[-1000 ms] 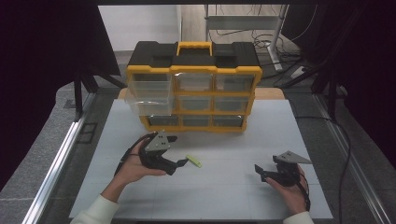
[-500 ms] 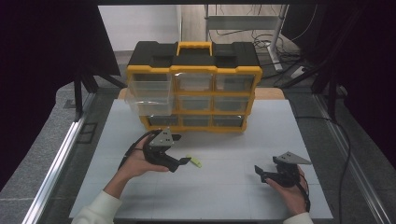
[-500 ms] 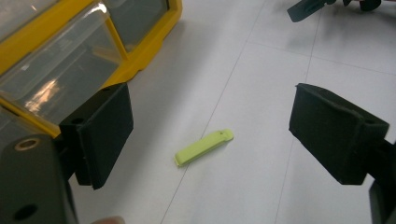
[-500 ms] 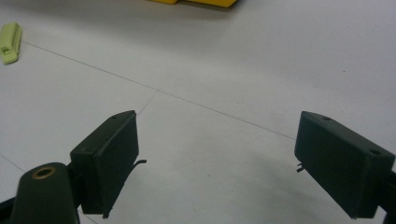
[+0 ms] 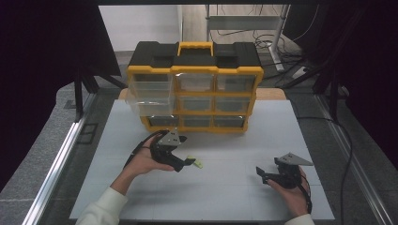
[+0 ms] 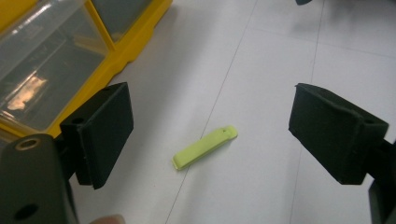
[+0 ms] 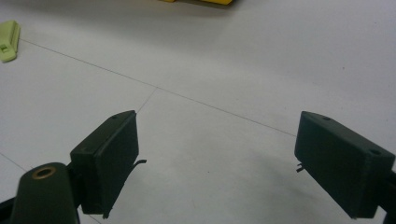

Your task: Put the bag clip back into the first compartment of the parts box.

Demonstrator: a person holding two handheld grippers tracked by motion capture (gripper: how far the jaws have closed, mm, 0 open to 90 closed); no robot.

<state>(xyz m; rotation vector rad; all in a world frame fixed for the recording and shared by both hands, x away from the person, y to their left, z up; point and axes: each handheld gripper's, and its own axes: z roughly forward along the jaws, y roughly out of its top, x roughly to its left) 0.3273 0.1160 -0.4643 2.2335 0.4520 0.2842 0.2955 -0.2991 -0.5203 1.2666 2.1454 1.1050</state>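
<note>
Just beside green clip (image 6: 205, 147): organizer (image 5: 195, 89).

The small clip (image 6: 204, 147) is lime green against the white table (image 5: 234, 197). The organiser case (image 5: 195, 86) is yellow with a black top and clear drawers.

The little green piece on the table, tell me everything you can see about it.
The green piece is a small, flat, elongated strip in pale lime, plastic by its look, with a tiny notch or slot at one end. It lies flat on the white table, in front of the yellow drawer organiser. The left gripper hangs over it with jaws wide open on either side, not touching it.
</note>
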